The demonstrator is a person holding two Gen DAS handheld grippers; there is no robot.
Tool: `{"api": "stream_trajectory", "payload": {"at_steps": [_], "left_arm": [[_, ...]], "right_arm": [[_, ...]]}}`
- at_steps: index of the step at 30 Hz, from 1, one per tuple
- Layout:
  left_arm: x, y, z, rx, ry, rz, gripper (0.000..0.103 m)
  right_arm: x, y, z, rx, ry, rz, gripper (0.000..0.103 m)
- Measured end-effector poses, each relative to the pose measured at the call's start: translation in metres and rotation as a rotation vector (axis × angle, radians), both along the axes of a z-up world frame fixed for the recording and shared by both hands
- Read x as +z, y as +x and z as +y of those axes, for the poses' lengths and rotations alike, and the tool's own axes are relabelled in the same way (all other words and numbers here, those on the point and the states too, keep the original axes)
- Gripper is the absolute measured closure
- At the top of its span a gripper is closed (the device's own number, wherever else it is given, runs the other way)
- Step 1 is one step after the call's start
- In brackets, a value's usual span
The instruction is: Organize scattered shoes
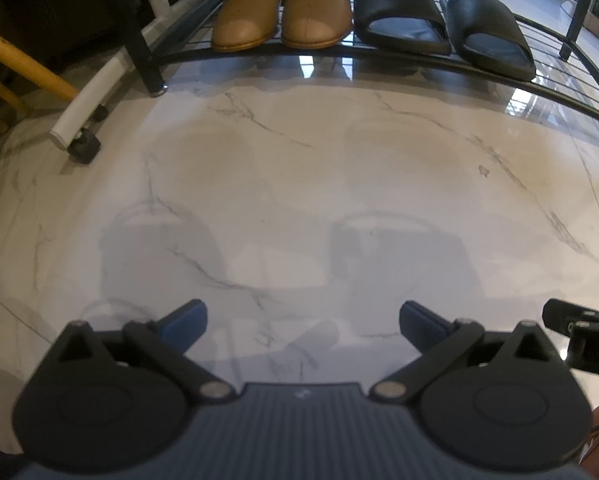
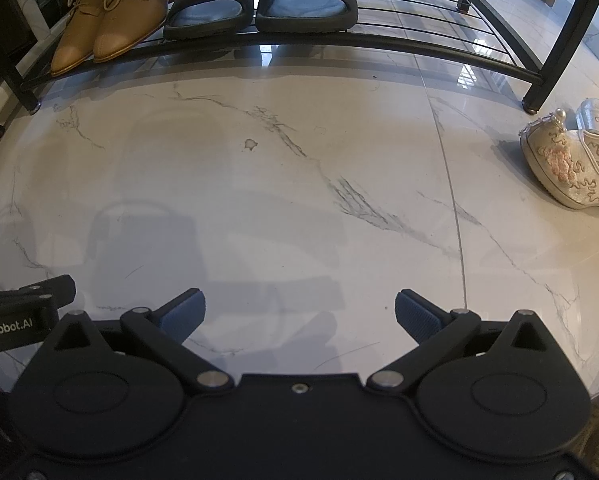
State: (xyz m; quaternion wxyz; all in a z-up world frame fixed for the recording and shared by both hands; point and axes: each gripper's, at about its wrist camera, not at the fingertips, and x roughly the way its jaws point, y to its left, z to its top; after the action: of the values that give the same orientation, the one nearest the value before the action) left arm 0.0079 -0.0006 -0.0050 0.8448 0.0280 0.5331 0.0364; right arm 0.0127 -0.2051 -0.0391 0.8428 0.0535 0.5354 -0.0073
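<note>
Both claws hang empty over the marble floor point(image 2: 299, 184), short of the black shoe rack point(image 2: 379, 46): the left claw point(image 1: 302, 320) has its blue pads spread wide, and the right claw point(image 2: 299, 312) is just as wide apart, gripping nothing. On the rack's low shelf, a pair of tan lace-up shoes point(image 2: 111, 16) sits at the left end, with a pair of black slides point(image 2: 259, 0) just beside it. By my reading, two pairs are done. Left over is a pair of embroidered shoes point(image 2: 571, 164) on the floor beside the rack's right front leg, nearer the right claw; the shelf's right half looks free for them.
</note>
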Motion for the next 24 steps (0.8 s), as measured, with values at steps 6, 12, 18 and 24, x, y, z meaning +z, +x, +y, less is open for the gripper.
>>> {"api": "stream_trajectory", "payload": {"at_steps": [6,12,18,24], "left_arm": [[-0.0001,0.0001,0.0001,-0.004,0.0,0.001,0.001],[-0.003,0.0014,-0.0047,-0.021,0.023,0.013,0.001],[-0.0033,0.0006,-0.0053,-0.023,0.028,0.013,0.001],[-0.0046,0.0032,-0.0012,0.005,0.011,0.03,0.001]], "right_arm": [[0.0029,-0.0008,-0.0011,-0.01,0.005,-0.007,0.0],[0.0042,-0.0006,-0.0042,-0.023,0.018,-0.008,0.0],[0.0025,0.0004,-0.0034,-0.021,-0.011,0.002,0.0],[0.0079,-0.0002,-0.0054,-0.029,-0.004,-0.017,0.0]]}}
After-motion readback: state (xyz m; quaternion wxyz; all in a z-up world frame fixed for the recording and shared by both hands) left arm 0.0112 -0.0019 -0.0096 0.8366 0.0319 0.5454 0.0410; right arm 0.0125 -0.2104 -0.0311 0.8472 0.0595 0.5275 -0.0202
